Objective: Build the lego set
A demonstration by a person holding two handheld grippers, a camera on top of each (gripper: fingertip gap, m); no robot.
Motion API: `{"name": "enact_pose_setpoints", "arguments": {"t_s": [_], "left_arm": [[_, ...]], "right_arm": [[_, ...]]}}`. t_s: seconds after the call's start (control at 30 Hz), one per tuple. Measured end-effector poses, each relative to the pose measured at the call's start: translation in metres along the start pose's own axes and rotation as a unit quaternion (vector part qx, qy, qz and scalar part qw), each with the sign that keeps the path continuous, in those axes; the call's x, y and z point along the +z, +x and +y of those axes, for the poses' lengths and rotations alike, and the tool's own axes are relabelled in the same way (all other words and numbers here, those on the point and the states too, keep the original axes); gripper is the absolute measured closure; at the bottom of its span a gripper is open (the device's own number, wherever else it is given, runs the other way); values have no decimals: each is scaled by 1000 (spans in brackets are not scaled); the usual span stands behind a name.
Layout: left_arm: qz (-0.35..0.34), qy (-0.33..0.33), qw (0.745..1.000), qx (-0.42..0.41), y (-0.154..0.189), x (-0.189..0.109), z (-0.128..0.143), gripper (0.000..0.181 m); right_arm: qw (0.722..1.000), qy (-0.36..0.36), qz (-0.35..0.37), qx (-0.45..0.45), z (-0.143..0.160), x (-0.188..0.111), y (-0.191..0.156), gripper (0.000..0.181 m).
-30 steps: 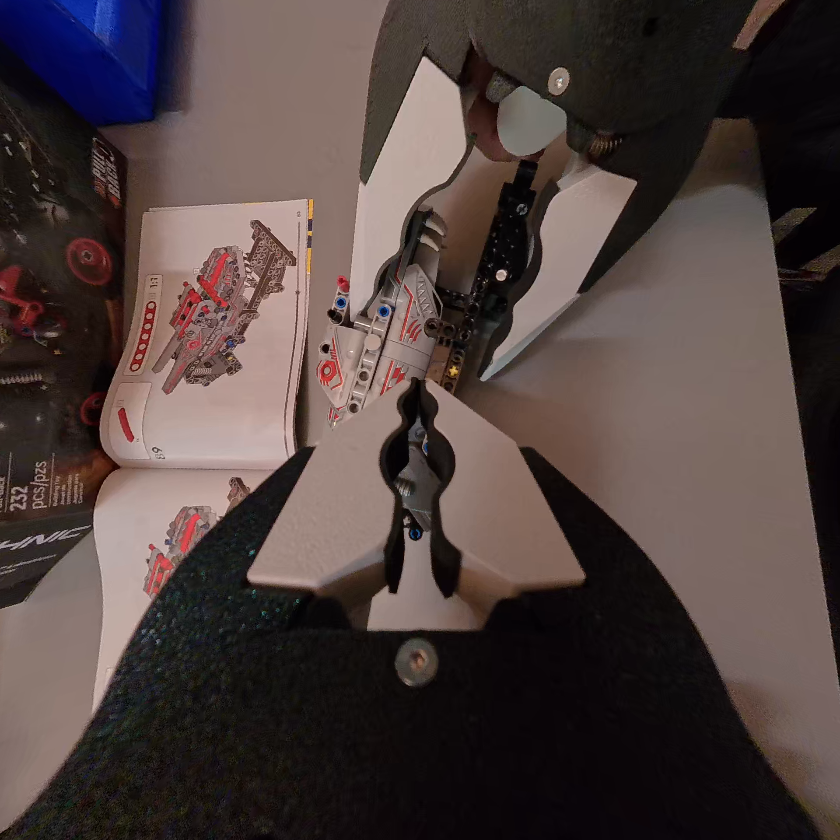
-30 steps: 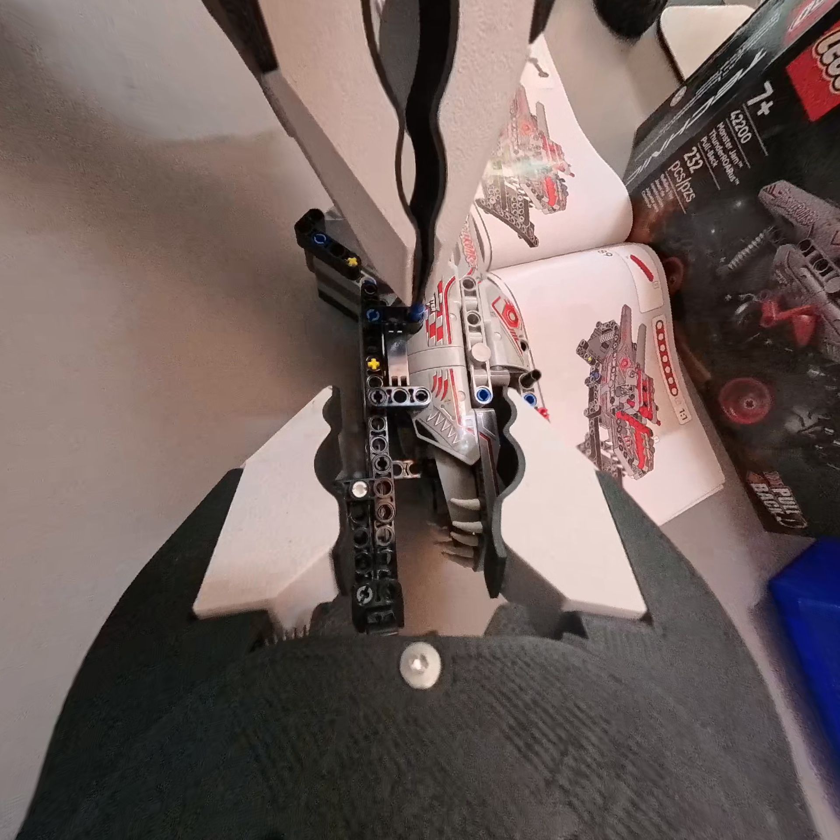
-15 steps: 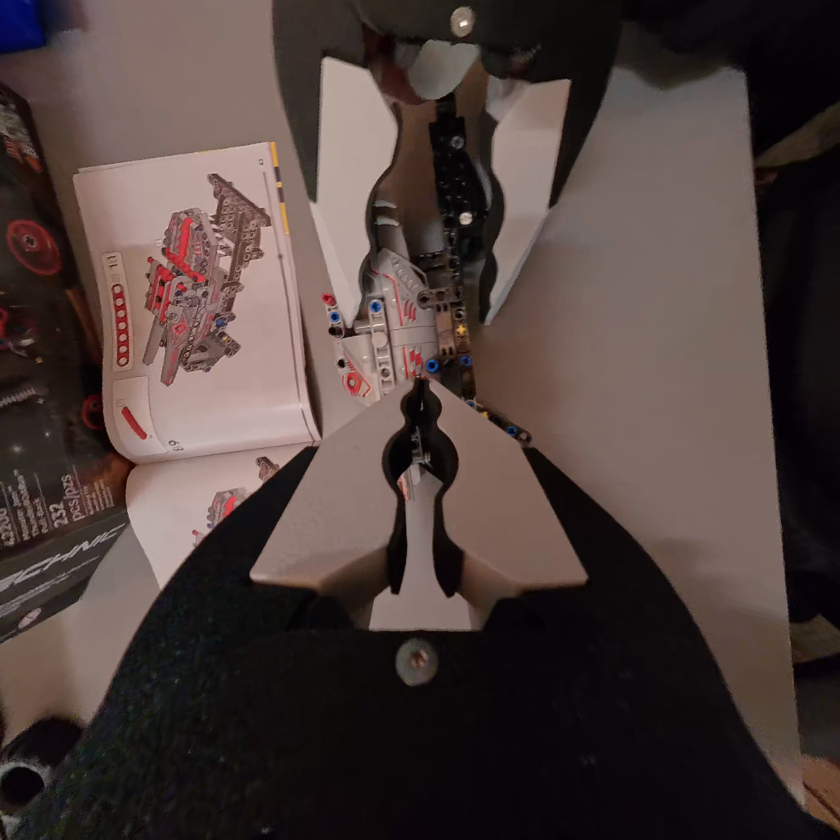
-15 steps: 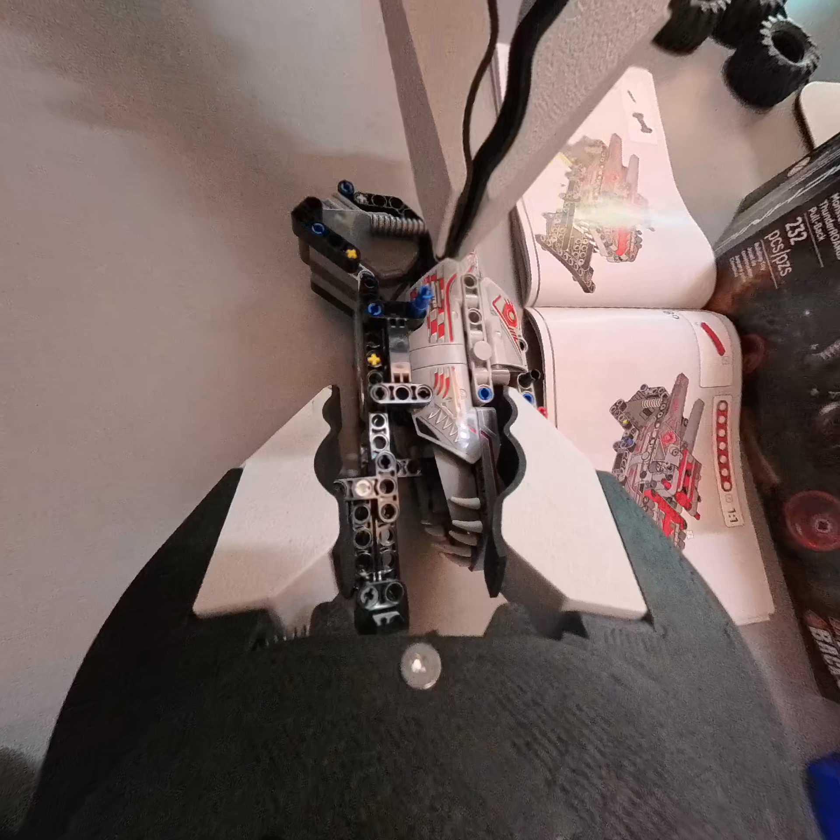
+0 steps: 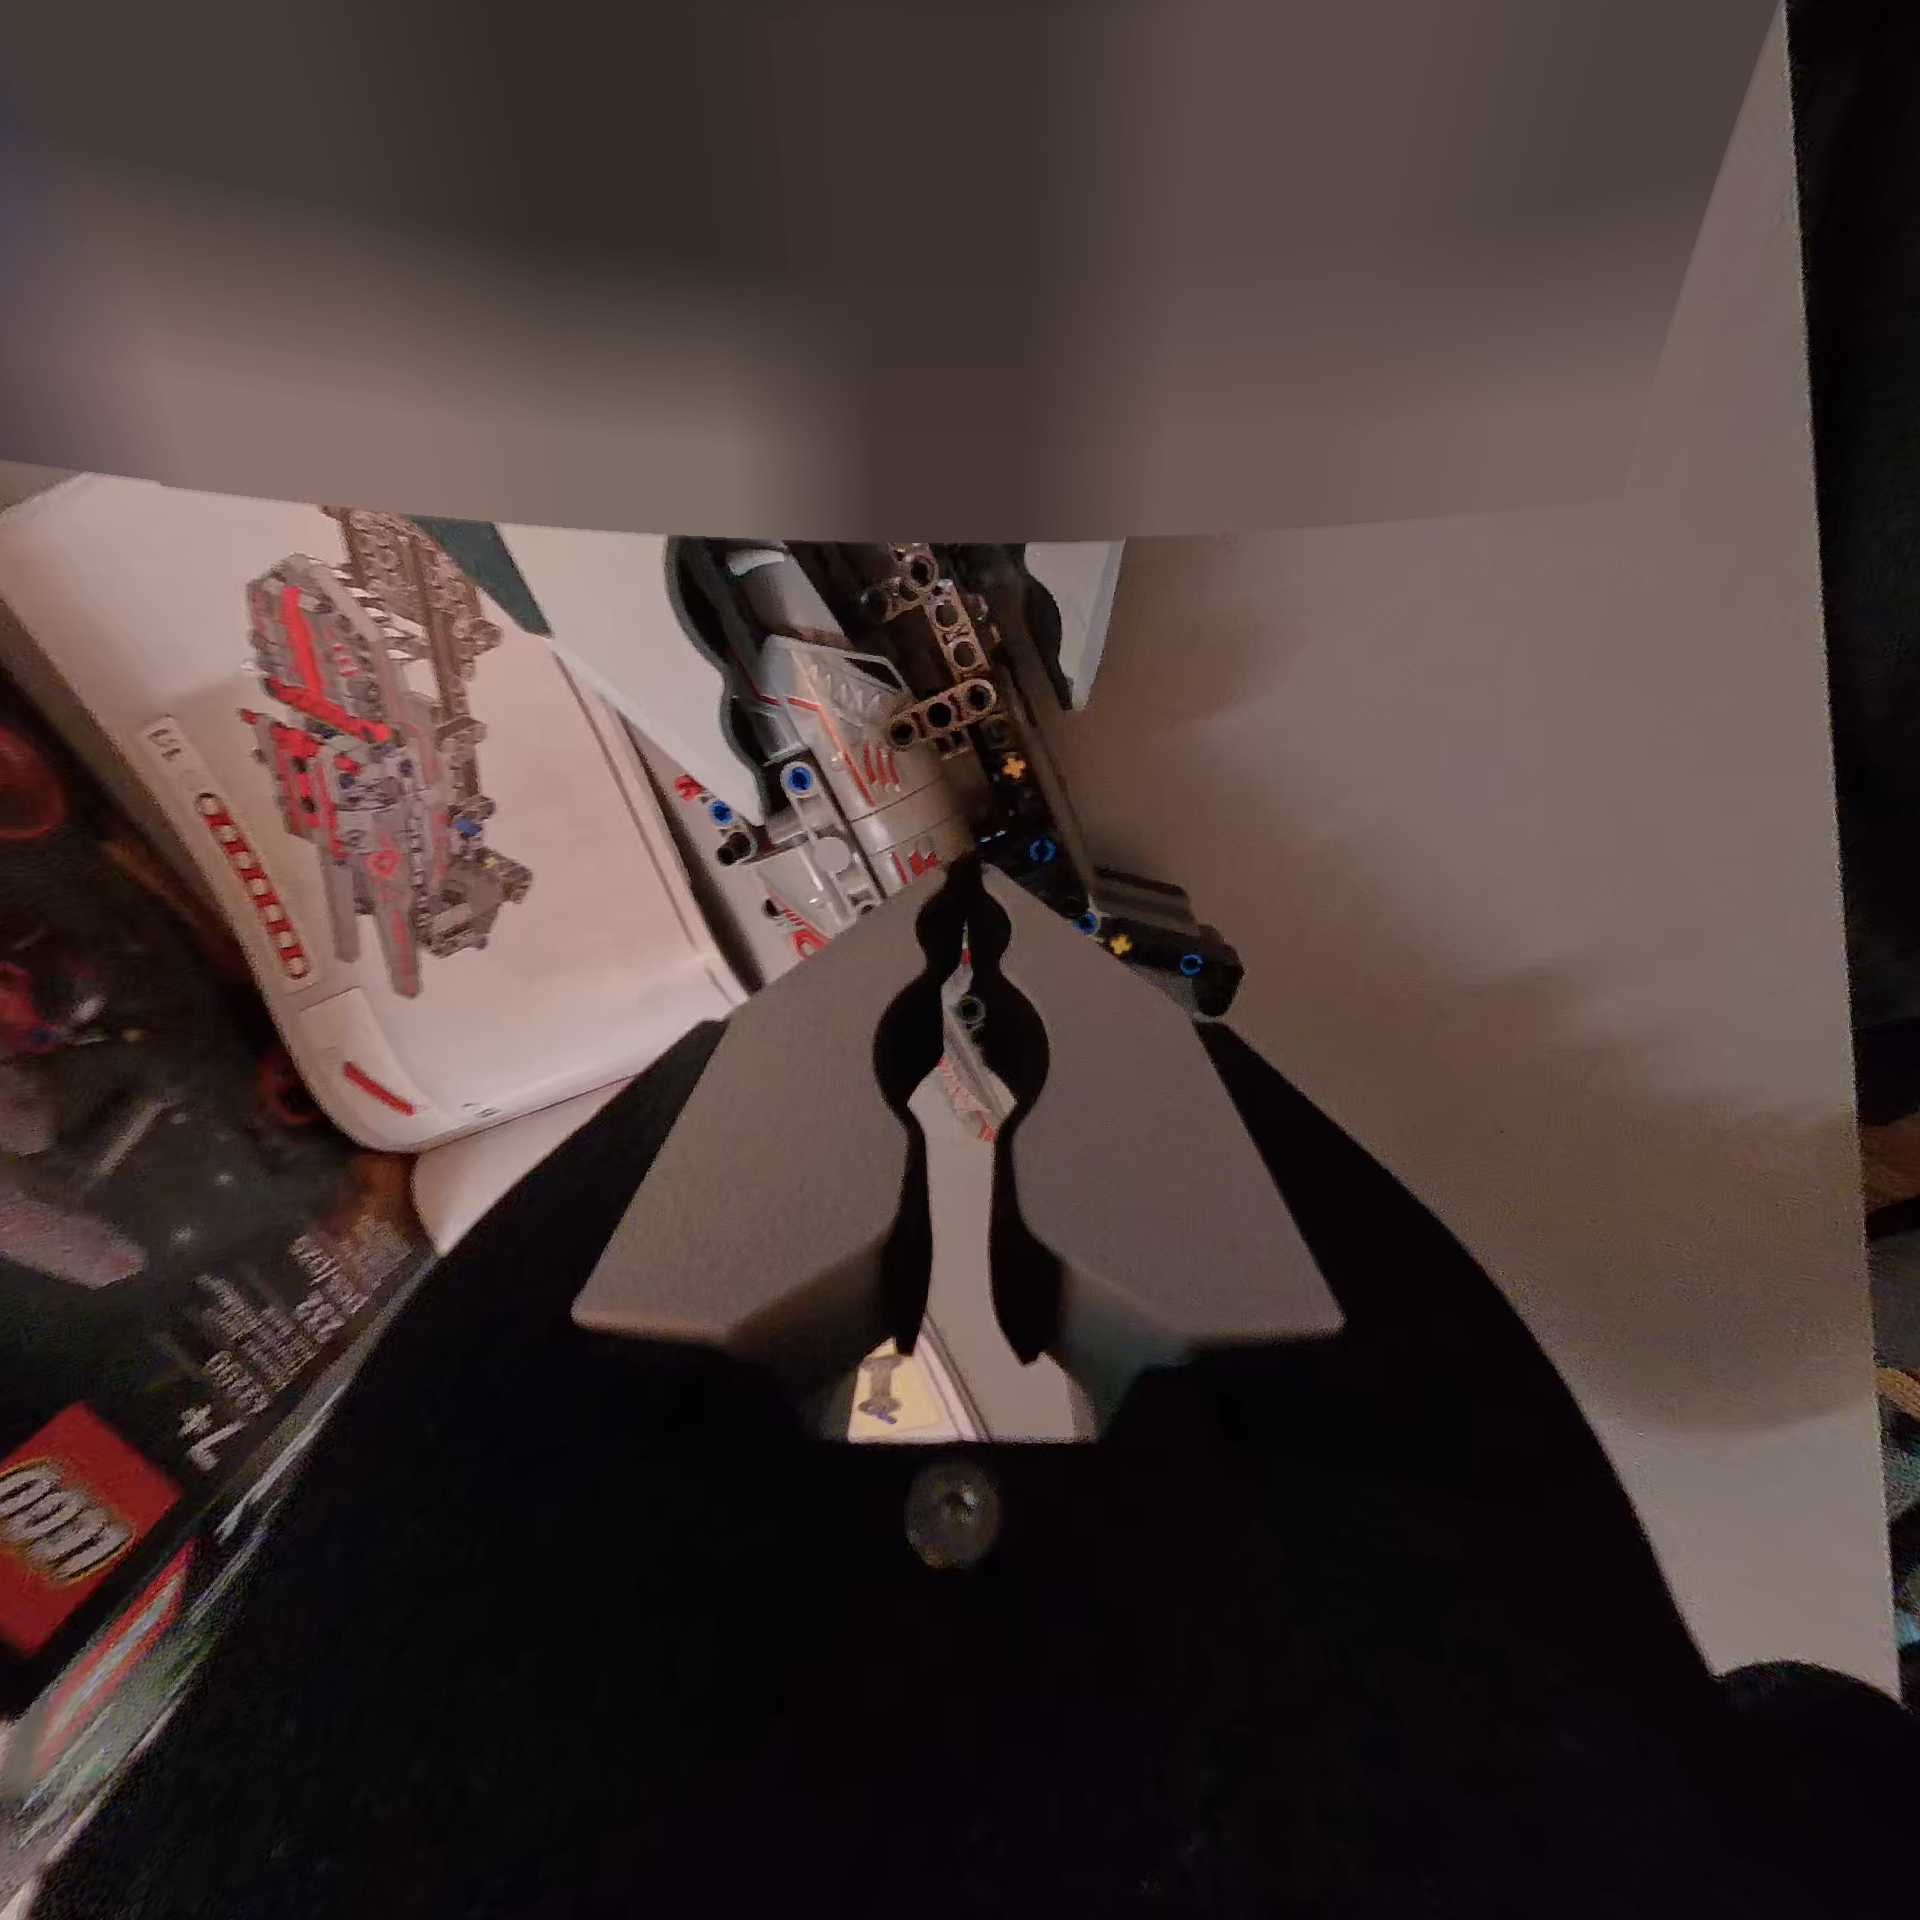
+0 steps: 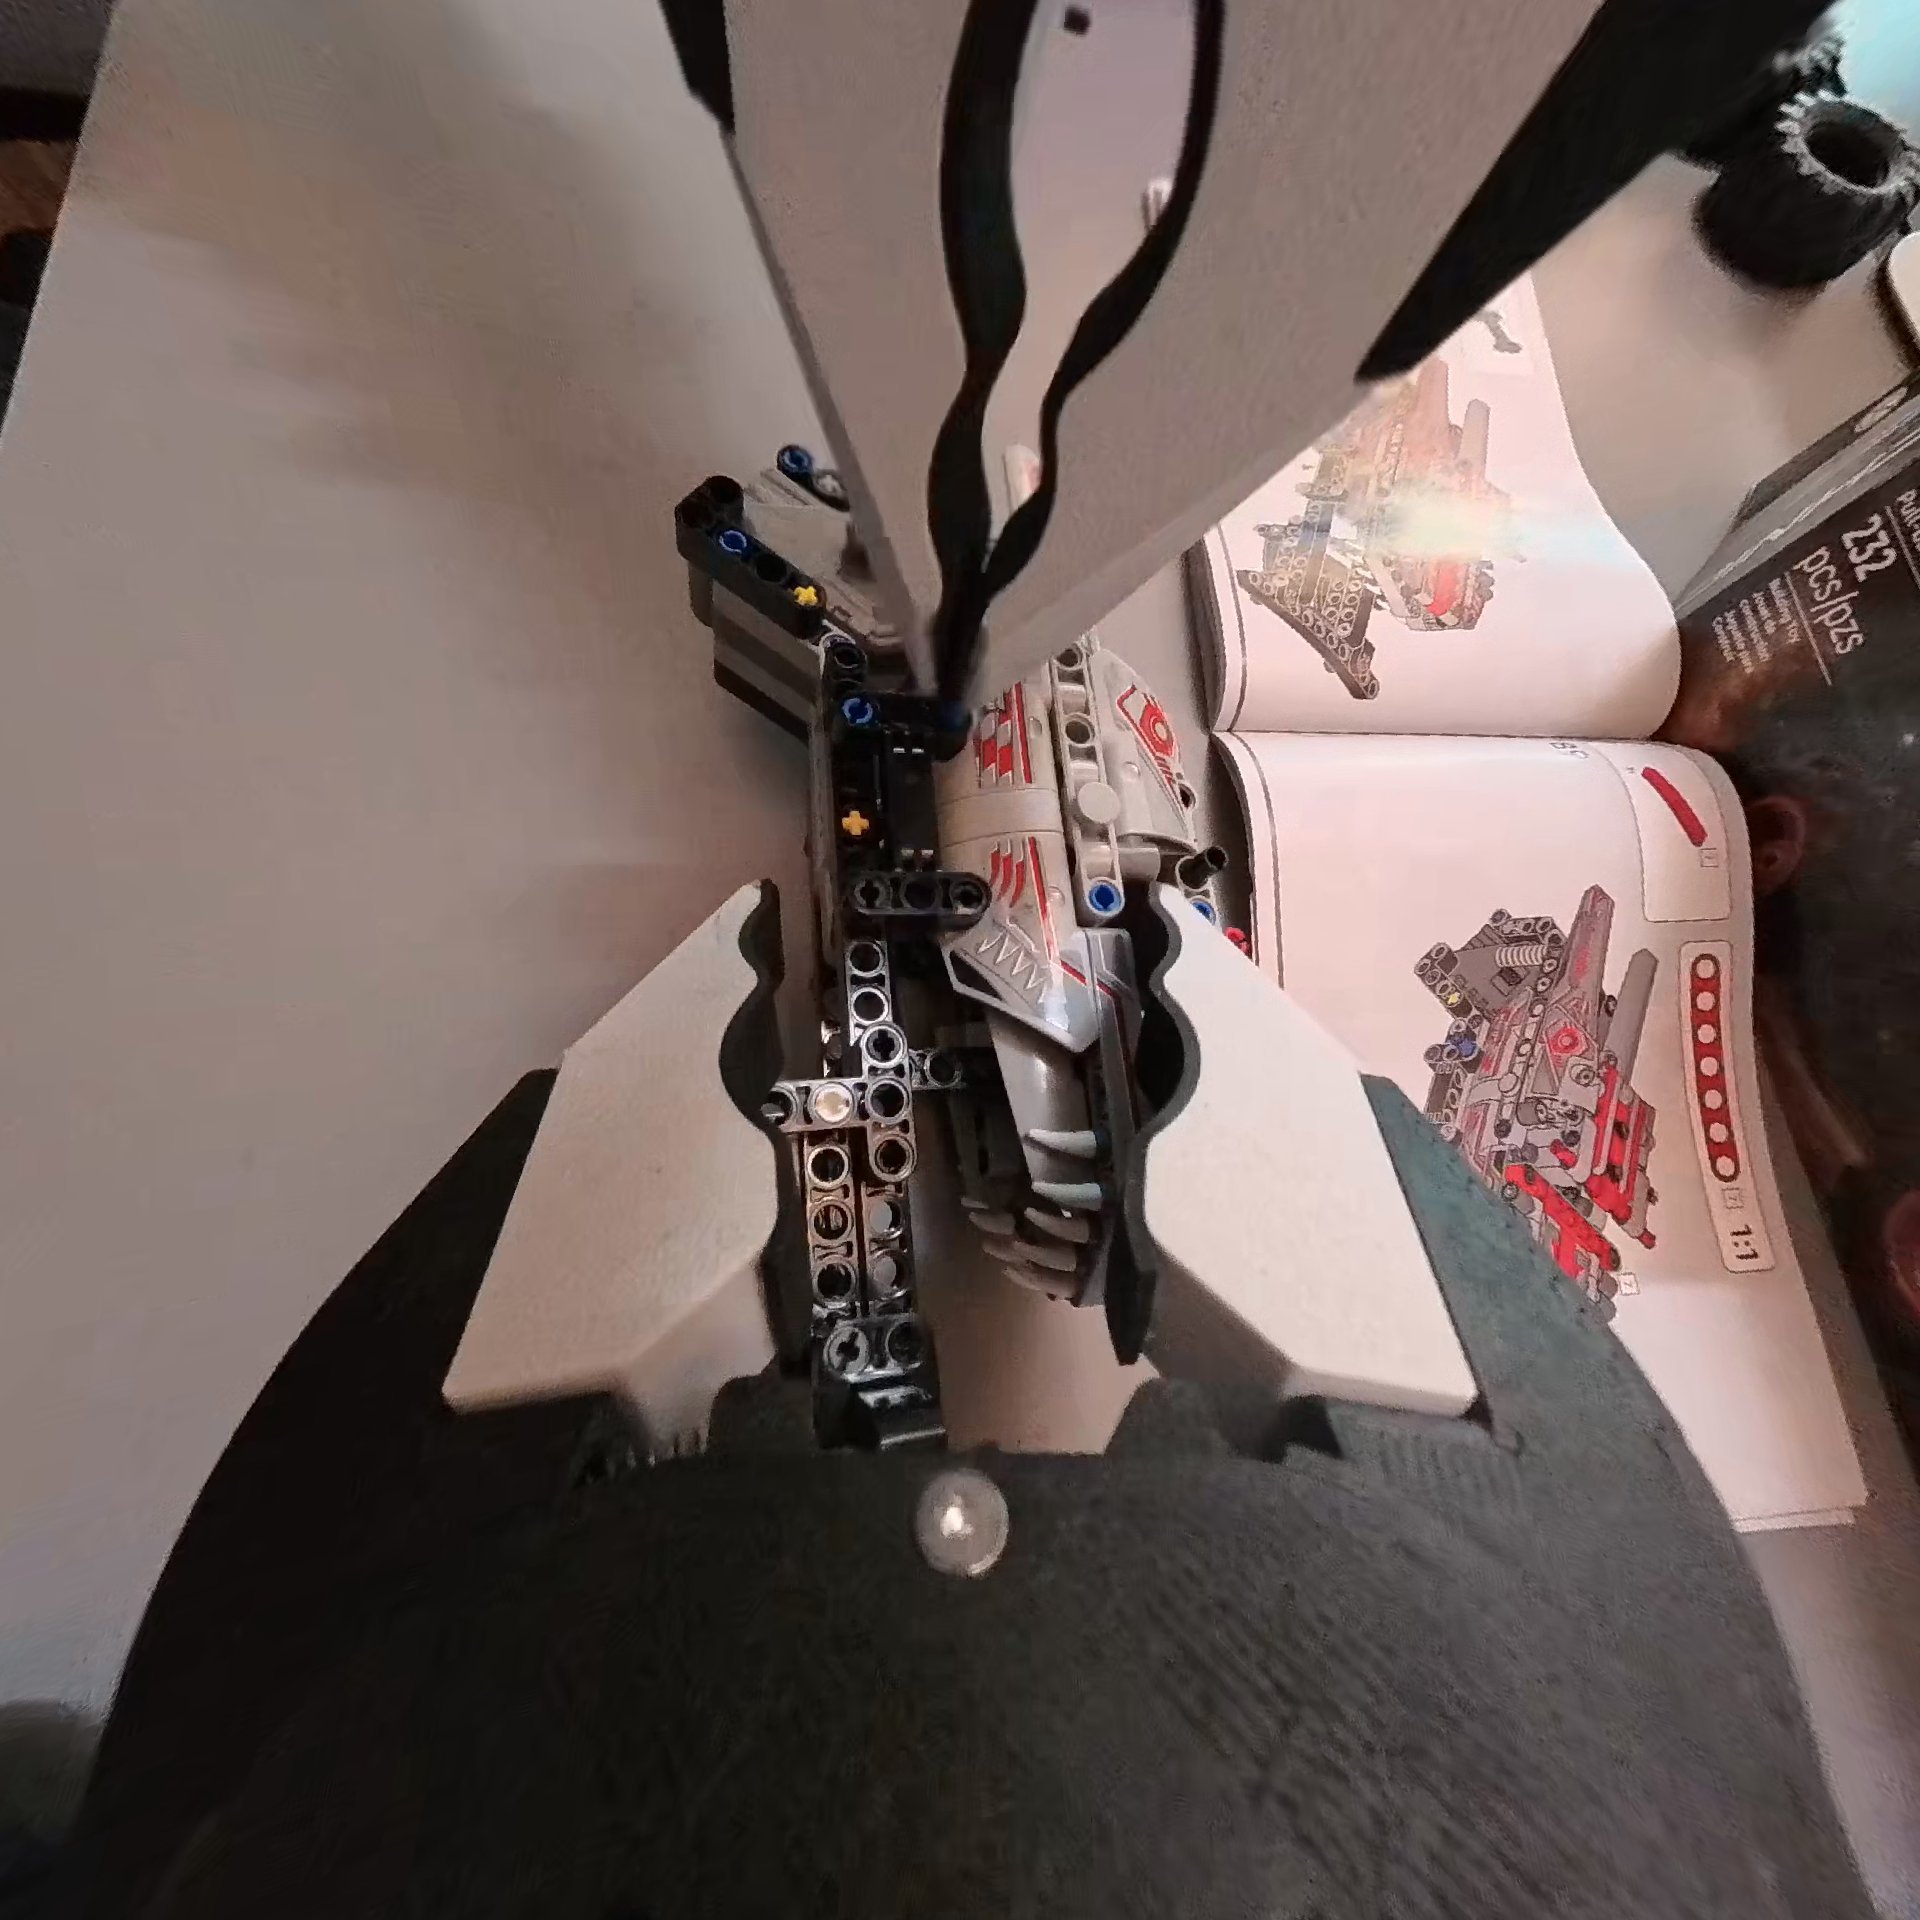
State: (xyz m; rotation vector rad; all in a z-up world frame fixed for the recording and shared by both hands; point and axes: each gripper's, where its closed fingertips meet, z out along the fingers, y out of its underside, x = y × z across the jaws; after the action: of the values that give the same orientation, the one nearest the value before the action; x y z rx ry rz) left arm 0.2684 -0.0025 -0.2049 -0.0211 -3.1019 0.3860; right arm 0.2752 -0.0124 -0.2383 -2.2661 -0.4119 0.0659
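Lego model [image 6: 997,883], grey-red body on black beams, sits clamped between right gripper [image 6: 961,1049] fingers above pale surface [image 6: 364,727]. Left gripper [image 5: 966,904] fingers nearly closed, tips pinching blue pin at model's far end. Open instruction booklet [image 6: 1507,935] lies right of model, dark set box [image 6: 1829,582] beyond booklet, black tyres [image 6: 1808,197] behind it.
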Motion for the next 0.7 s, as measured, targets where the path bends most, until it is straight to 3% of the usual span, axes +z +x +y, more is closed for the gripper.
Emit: {"name": "enact_pose_setpoints", "arguments": {"t_s": [0.03, 0.7], "left_arm": [[-6, 1, 1000, 1, -2, -4, -1, 181], [-5, -57, 997, 61, 1, 1, 8, 181]], "right_arm": [[1000, 0, 0, 0, 0, 0, 0, 113], [1000, 21, -3, 1, -3, 0, 1, 114]]}}
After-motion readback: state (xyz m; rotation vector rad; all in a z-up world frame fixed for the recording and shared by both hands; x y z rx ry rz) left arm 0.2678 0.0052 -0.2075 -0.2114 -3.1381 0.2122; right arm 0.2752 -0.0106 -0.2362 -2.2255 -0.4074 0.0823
